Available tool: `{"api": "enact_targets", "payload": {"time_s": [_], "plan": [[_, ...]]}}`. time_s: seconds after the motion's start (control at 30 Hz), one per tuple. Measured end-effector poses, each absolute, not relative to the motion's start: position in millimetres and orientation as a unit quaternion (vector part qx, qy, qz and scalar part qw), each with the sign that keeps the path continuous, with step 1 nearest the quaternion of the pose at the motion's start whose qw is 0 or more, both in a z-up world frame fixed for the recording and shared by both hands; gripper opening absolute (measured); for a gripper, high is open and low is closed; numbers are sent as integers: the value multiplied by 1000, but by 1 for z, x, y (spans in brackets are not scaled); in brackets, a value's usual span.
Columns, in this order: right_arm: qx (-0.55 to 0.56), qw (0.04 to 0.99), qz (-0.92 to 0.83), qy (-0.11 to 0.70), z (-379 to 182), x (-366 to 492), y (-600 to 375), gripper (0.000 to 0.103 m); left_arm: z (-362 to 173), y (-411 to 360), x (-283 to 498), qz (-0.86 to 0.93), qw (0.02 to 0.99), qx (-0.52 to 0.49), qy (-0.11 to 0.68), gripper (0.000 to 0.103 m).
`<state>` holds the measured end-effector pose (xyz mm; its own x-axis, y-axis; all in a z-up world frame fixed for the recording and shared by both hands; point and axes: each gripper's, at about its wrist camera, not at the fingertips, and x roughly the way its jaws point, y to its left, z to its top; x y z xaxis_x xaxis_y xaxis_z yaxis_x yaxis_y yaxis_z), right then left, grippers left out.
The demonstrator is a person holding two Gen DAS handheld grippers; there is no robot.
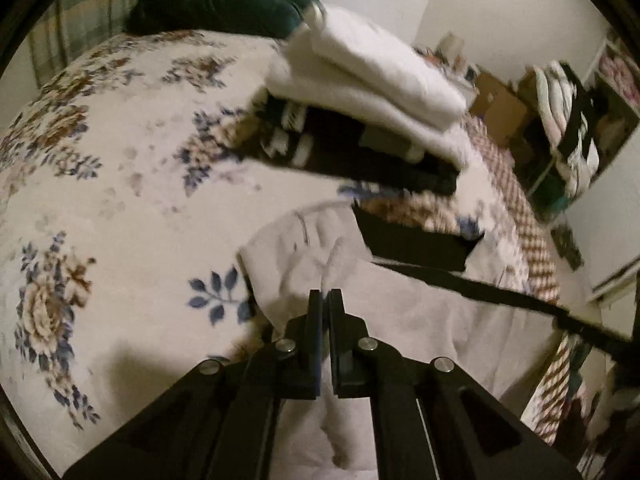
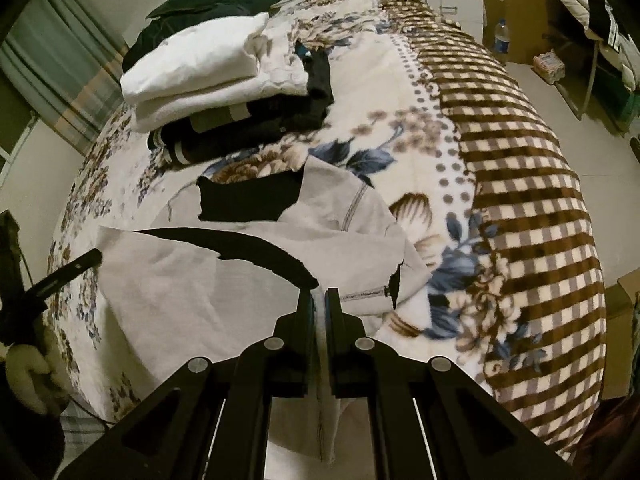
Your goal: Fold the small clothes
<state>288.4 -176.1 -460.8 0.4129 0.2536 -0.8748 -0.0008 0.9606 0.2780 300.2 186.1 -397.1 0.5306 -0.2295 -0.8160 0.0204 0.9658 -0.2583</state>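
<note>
I am holding a pale grey cotton garment with a black band [image 2: 240, 280] on the floral fleece blanket [image 2: 400, 92] covering the bed, close to the blanket's near edge. My right gripper [image 2: 319, 300] is pinching a fold of that grey cloth, jaws nearly shut on it. My left gripper [image 1: 325, 300] is closed above the same garment; the blurred view is not showing me for certain whether any cloth is between its pads.

If it is closing on nothing, lifting will be dragging only one side and the fold will be going askew. The thin pinch on the right may be slipping free under a pull. The stack of folded white and black clothes [image 2: 208, 80] is sitting further in, towards the far left corner; a wide swing could be toppling it.
</note>
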Motion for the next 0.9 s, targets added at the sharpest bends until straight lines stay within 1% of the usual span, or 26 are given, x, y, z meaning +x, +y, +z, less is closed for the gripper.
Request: {"api": "enact_targets", "payload": {"time_s": [0.1,0.2,0.3,0.43,0.53,0.57,0.67,0.7,0.73,0.77,0.8,0.83,0.87,0.9], "plan": [[119,841,74,523,-450,294,-177,6,-384,192,311,-68,875,-125,462,1],[125,847,65,512,-443,313,-182,6,-383,195,333,-66,877,-141,455,1],[128,853,57,503,-443,345,-190,6,-391,195,360,-60,879,-139,453,1],[112,857,50,501,-455,396,-195,6,-416,198,401,-54,869,-136,474,1],[94,850,44,517,-476,428,-192,6,-447,199,429,-48,848,-129,512,2],[88,840,38,535,-488,440,-188,6,-460,200,437,-44,837,-132,529,3],[126,796,25,592,-521,457,-194,7,-479,210,444,-24,810,-149,566,4],[146,787,21,599,-524,455,-199,11,-479,213,439,-22,809,-156,566,4],[168,782,13,601,-524,447,-205,27,-475,219,431,-22,809,-166,563,10],[181,783,8,596,-520,438,-208,37,-471,225,419,-21,809,-177,561,26],[201,787,4,583,-512,422,-212,49,-468,231,408,-21,806,-191,560,35],[212,789,2,577,-507,410,-212,54,-464,239,387,-25,802,-217,556,47],[230,788,-3,571,-503,391,-217,56,-464,244,375,-24,798,-232,555,51],[252,782,-8,570,-501,369,-222,58,-464,248,360,-22,793,-247,557,51]]}}
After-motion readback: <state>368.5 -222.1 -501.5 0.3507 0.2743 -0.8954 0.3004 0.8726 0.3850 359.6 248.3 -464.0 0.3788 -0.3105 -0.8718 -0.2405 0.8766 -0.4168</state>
